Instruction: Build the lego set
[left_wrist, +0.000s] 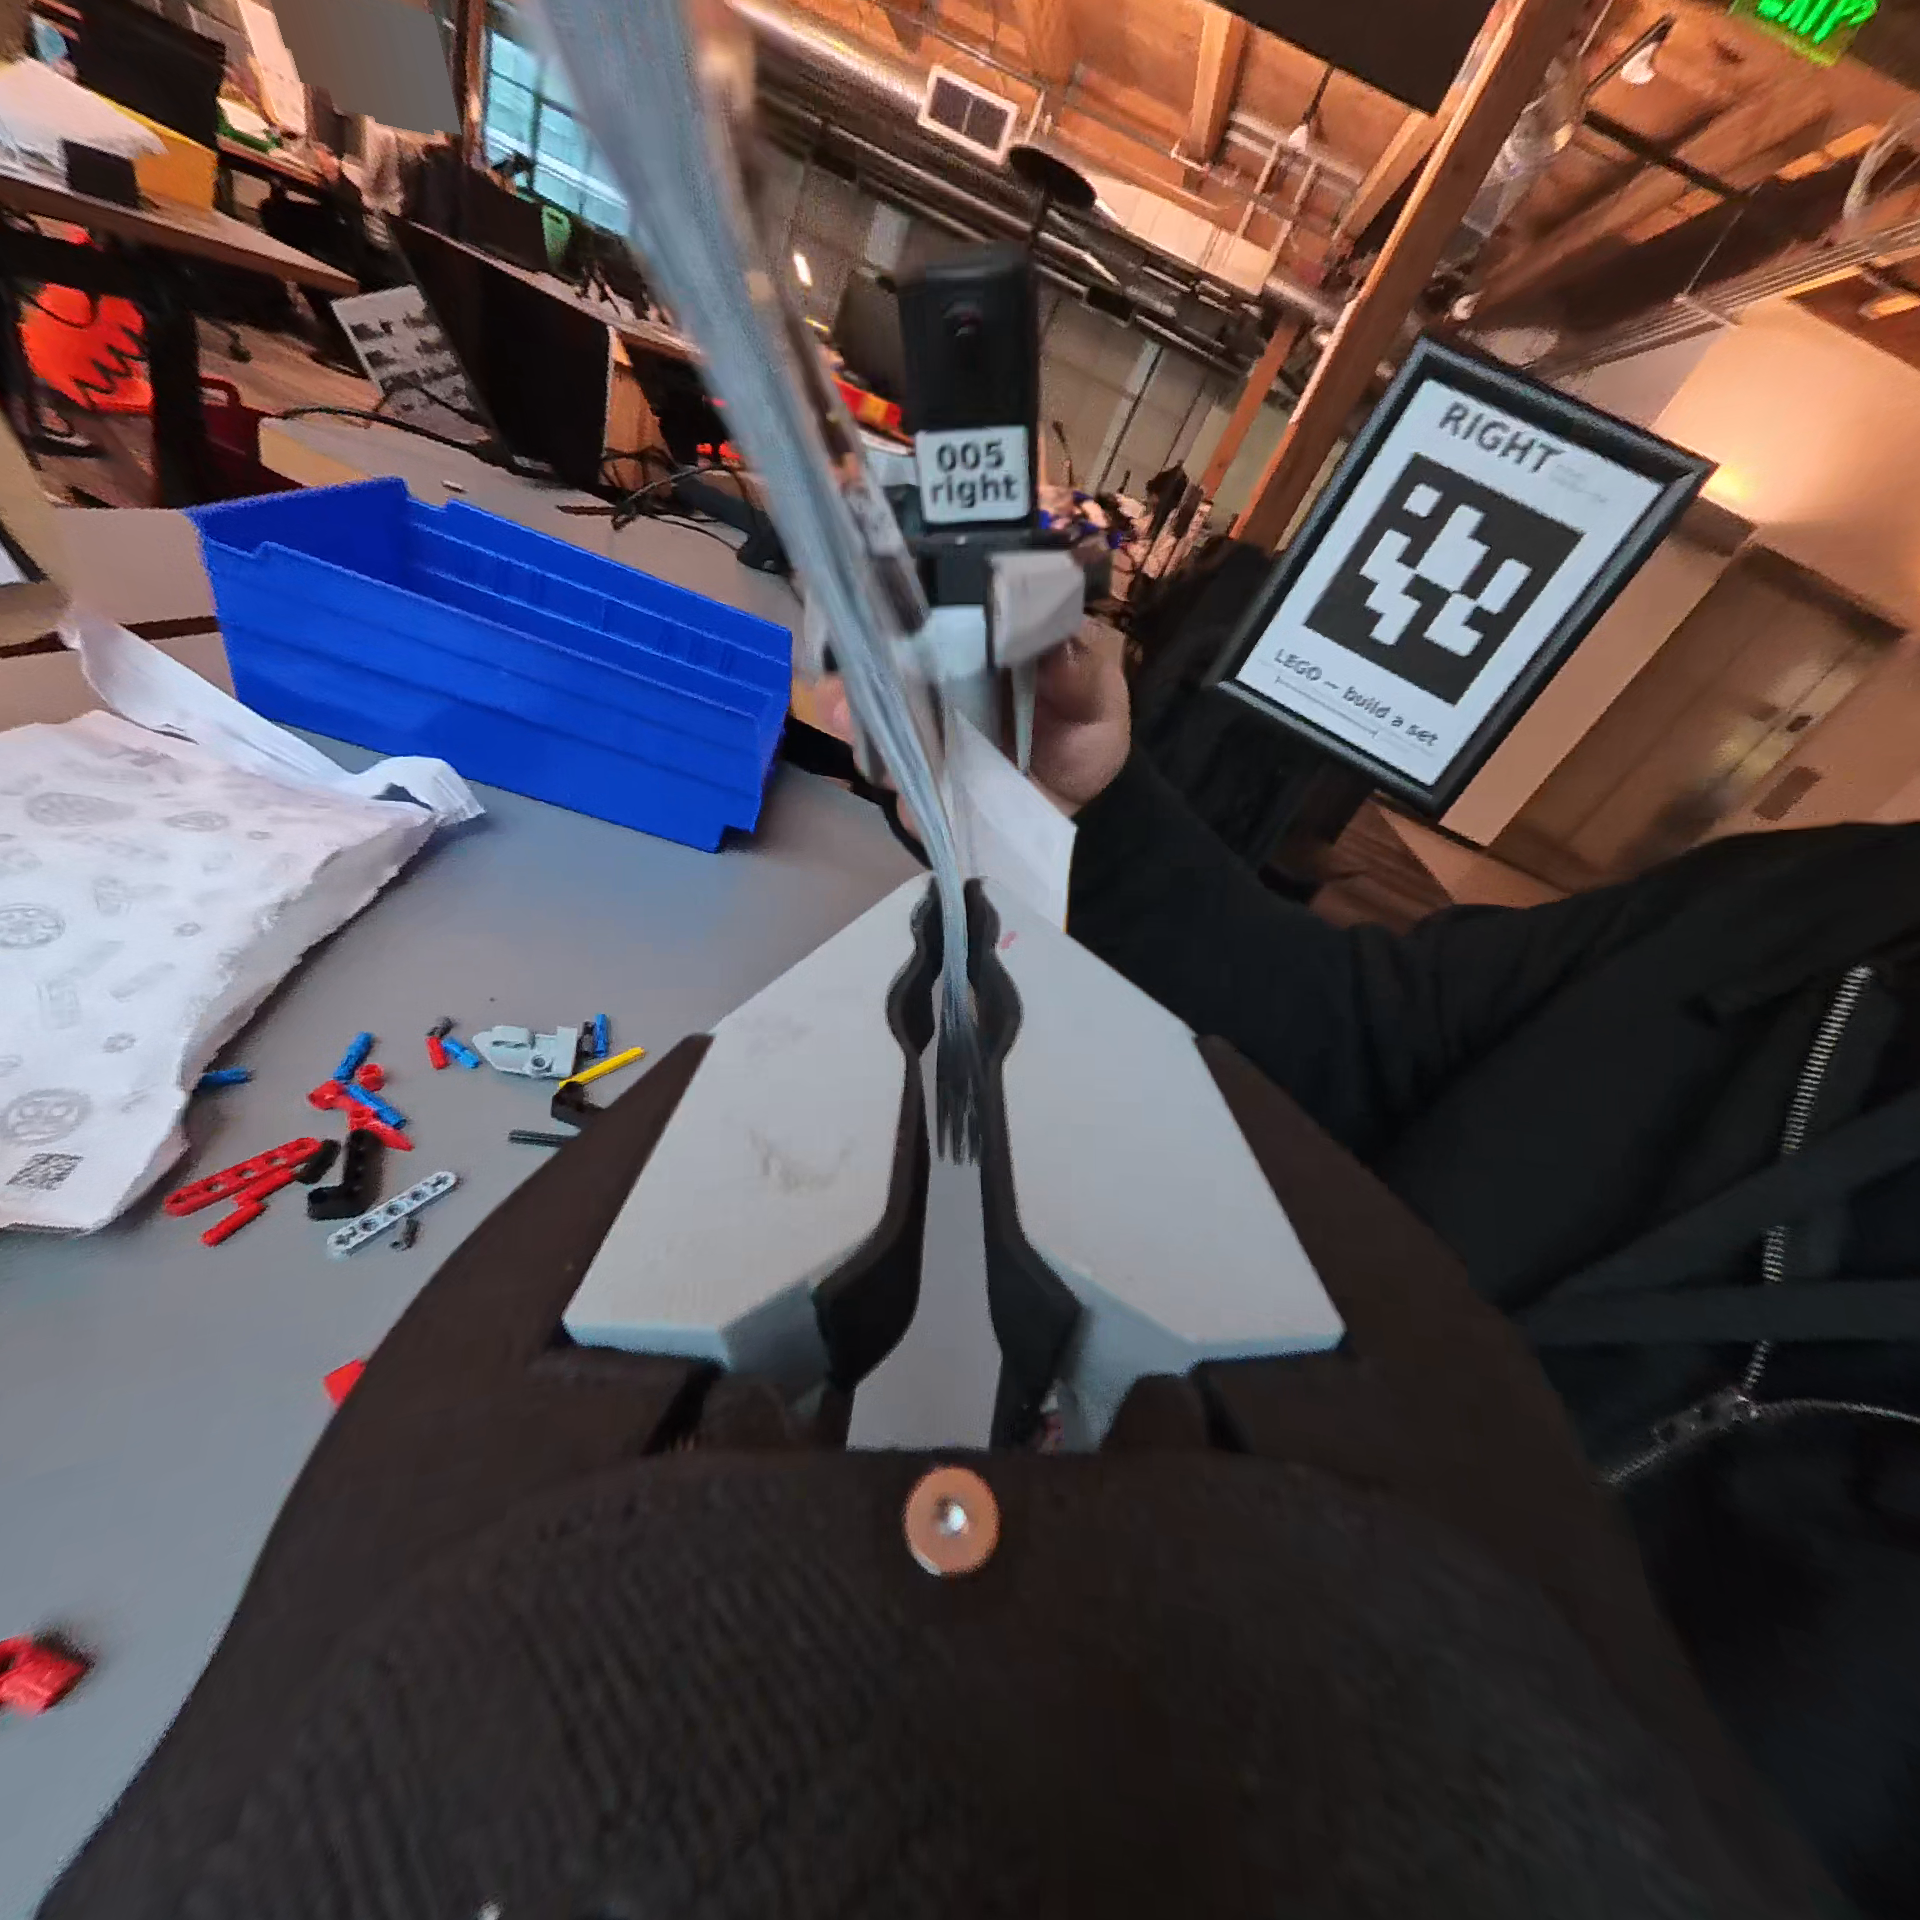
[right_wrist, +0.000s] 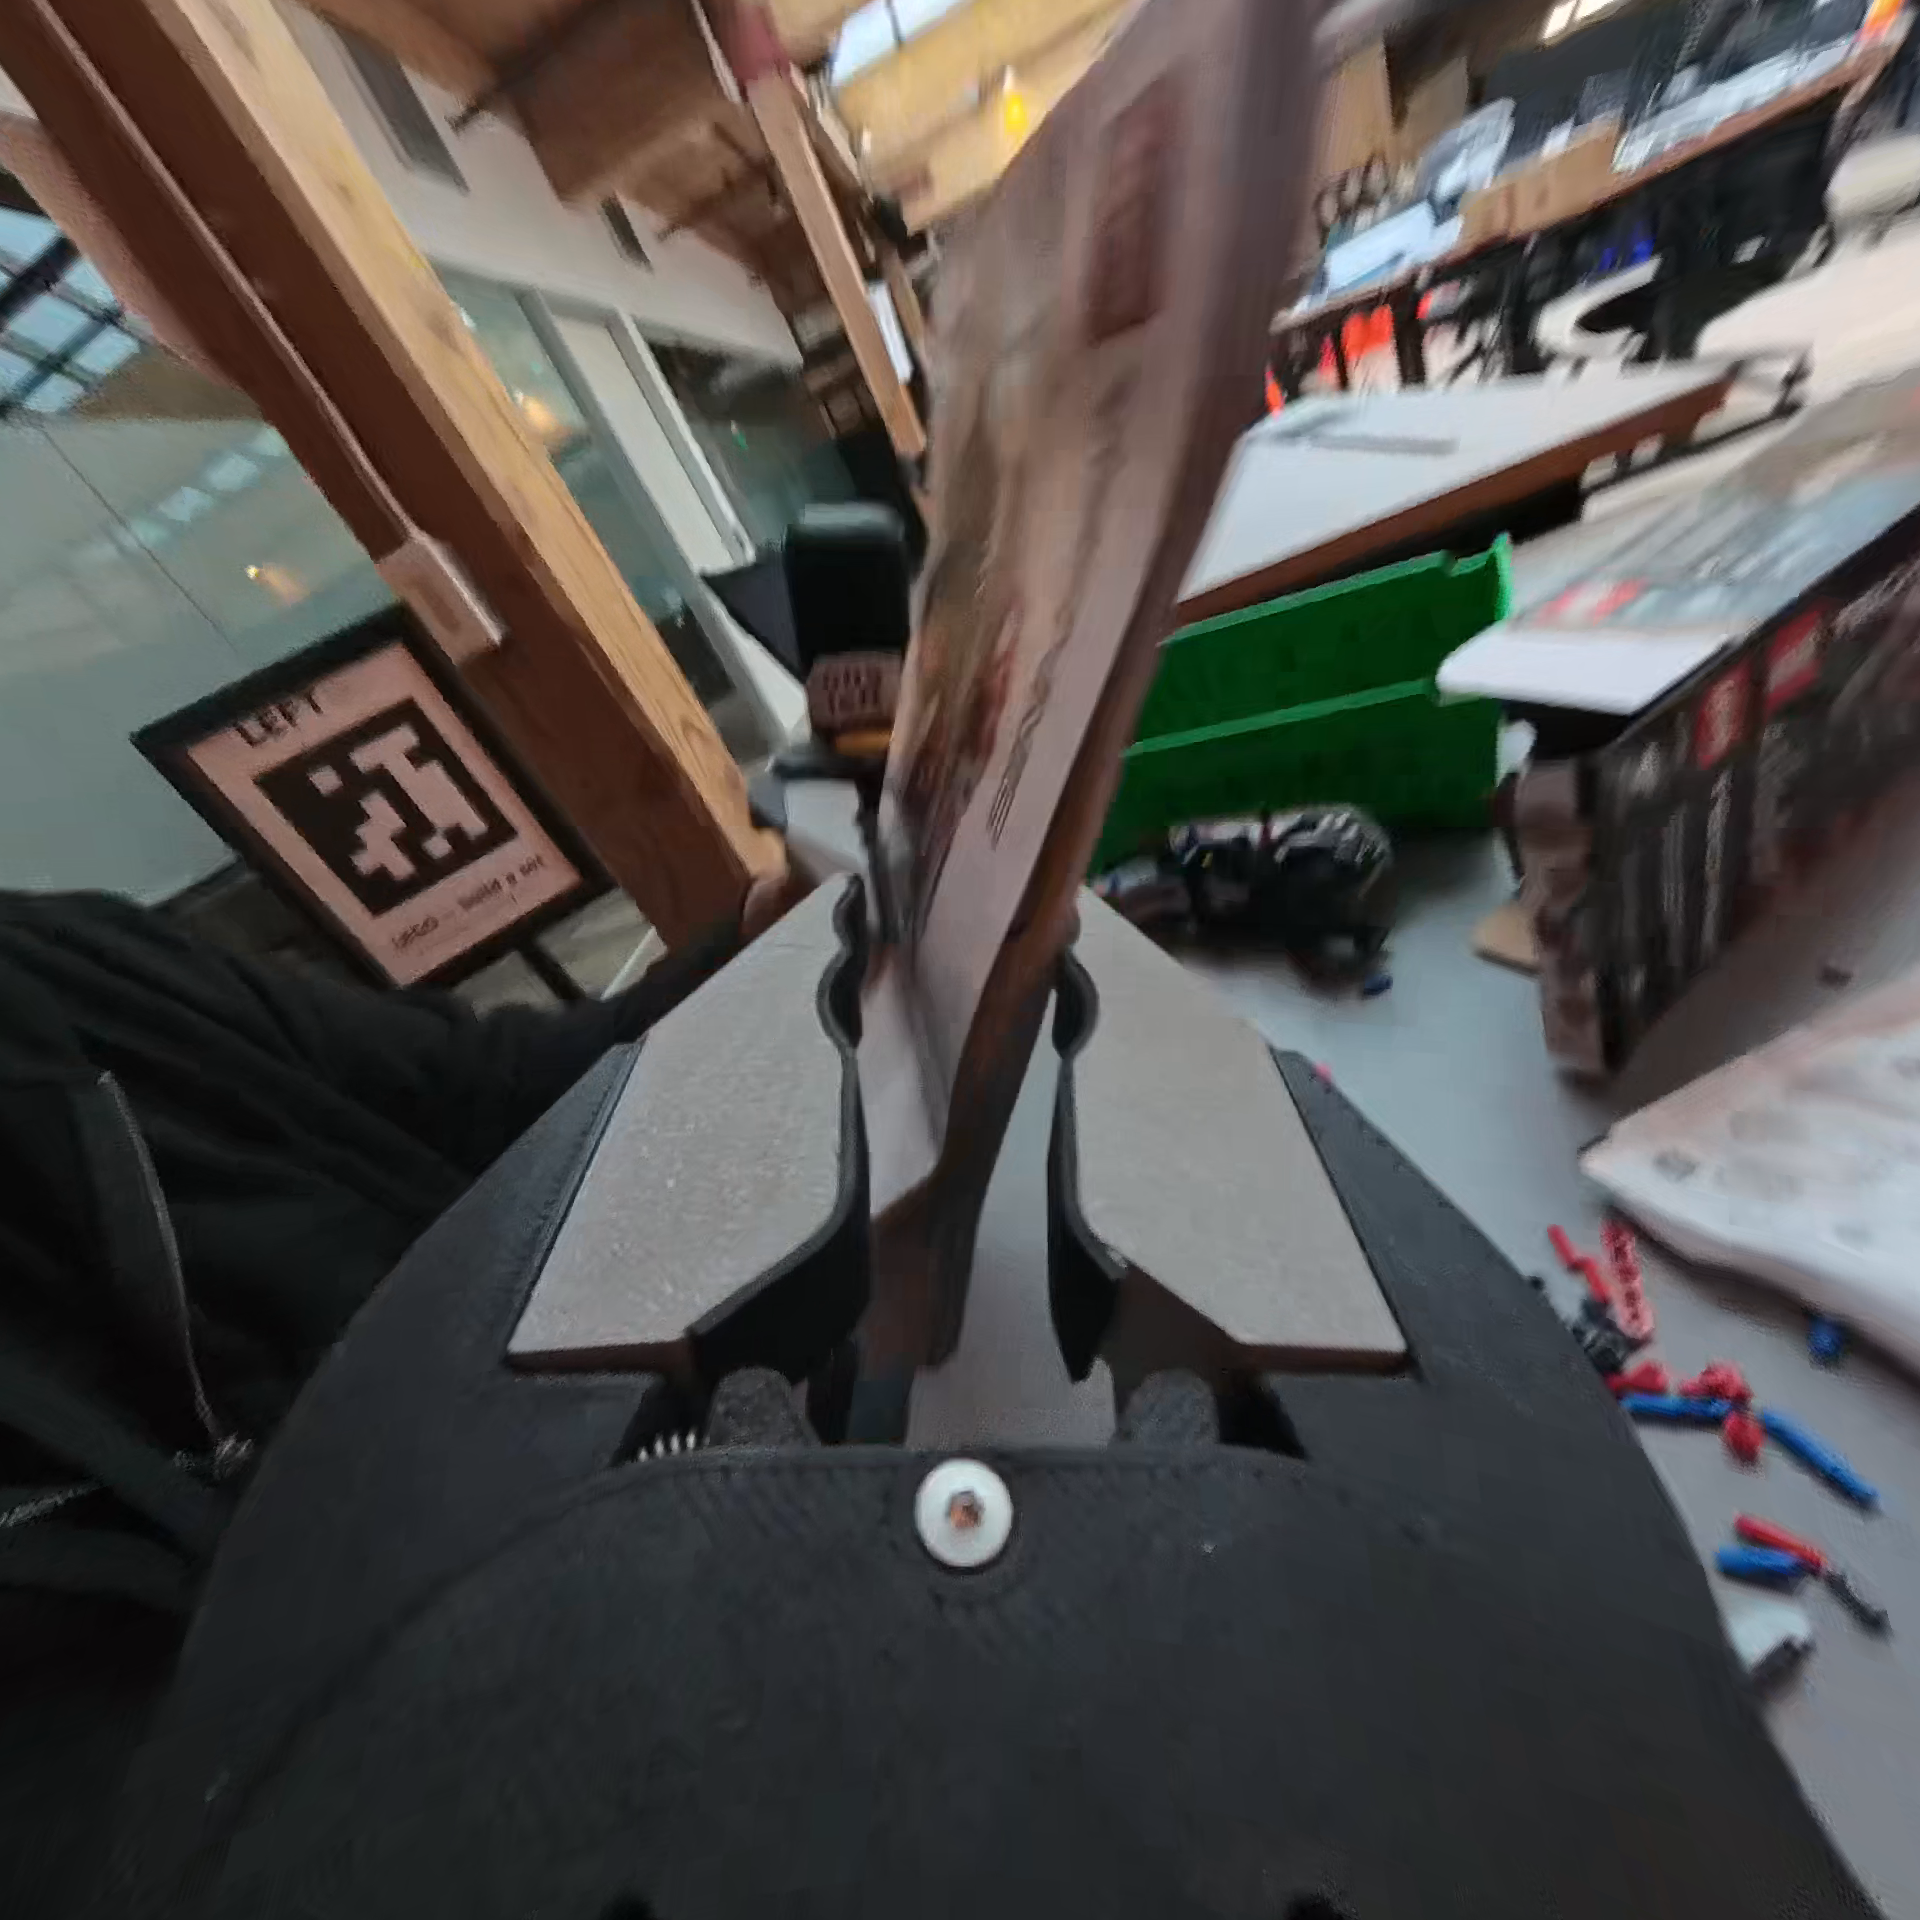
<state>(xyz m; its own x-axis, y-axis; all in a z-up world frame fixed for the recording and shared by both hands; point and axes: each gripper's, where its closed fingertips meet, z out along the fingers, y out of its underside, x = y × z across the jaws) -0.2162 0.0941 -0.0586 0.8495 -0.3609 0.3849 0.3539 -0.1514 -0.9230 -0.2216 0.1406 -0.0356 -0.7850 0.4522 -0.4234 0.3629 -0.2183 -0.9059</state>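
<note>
1. The instruction booklet (left_wrist: 727, 343) is thin and stands up on its edge in the air.
2. Small red, blue, black and grey lego pieces (left_wrist: 353, 1132) lie scattered on the grey table.

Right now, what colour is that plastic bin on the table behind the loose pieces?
Blue, seen best in the left wrist view.

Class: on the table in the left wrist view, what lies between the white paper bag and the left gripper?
Loose lego pieces on the grey table, between paper bag and left gripper.
</note>
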